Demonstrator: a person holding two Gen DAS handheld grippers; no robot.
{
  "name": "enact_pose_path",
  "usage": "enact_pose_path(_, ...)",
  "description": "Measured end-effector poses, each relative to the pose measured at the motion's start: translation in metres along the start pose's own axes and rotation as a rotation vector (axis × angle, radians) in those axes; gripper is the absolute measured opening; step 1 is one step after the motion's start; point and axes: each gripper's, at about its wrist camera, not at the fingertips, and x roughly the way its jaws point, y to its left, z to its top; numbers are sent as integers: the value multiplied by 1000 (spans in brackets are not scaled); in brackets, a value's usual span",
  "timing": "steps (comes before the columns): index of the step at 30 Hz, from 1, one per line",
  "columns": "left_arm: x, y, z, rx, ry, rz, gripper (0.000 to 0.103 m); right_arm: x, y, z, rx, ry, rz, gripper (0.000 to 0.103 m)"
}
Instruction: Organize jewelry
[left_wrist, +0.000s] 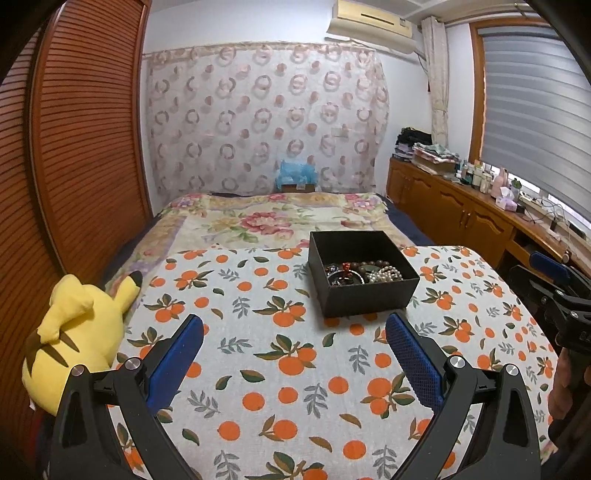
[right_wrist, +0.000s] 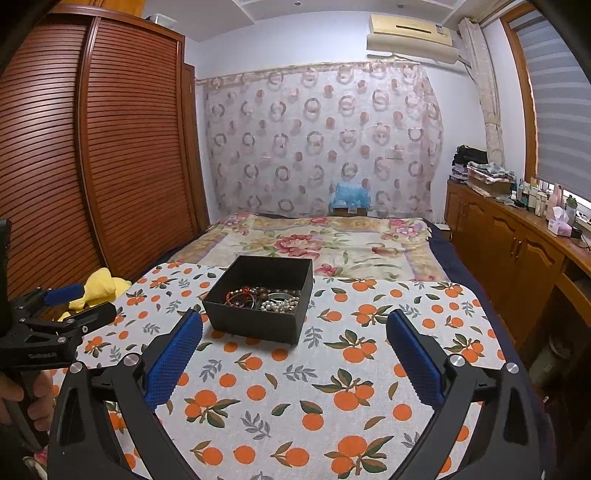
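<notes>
An open black box (left_wrist: 369, 299) stands on the orange-print cloth (left_wrist: 277, 387), holding a heap of jewelry (left_wrist: 364, 273): brown bead strings, a pearl strand, a red piece. My left gripper (left_wrist: 294, 321) is open, empty, just short of the box and a little left of it. At the right edge of that view is my right gripper (left_wrist: 532, 273). In the right wrist view the box (right_wrist: 255, 325) lies just ahead, left of centre, with the jewelry (right_wrist: 266, 297) in it. My right gripper (right_wrist: 295, 321) is wide open and empty. My left gripper (right_wrist: 98, 299) shows at far left, held by a hand.
A yellow plush toy (left_wrist: 81, 325) lies at the cloth's left edge. Behind the cloth stretches a bed with a floral cover (left_wrist: 258, 218). A slatted wooden wardrobe (right_wrist: 110, 147) is on the left, and a wooden cabinet (right_wrist: 517, 243) with bottles runs along the right.
</notes>
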Motion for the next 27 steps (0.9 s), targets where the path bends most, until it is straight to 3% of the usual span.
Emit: enact_pose_path(27, -6, -3, -2, 5, -18, 11, 95, 4, 1, 2, 0, 11, 6, 100)
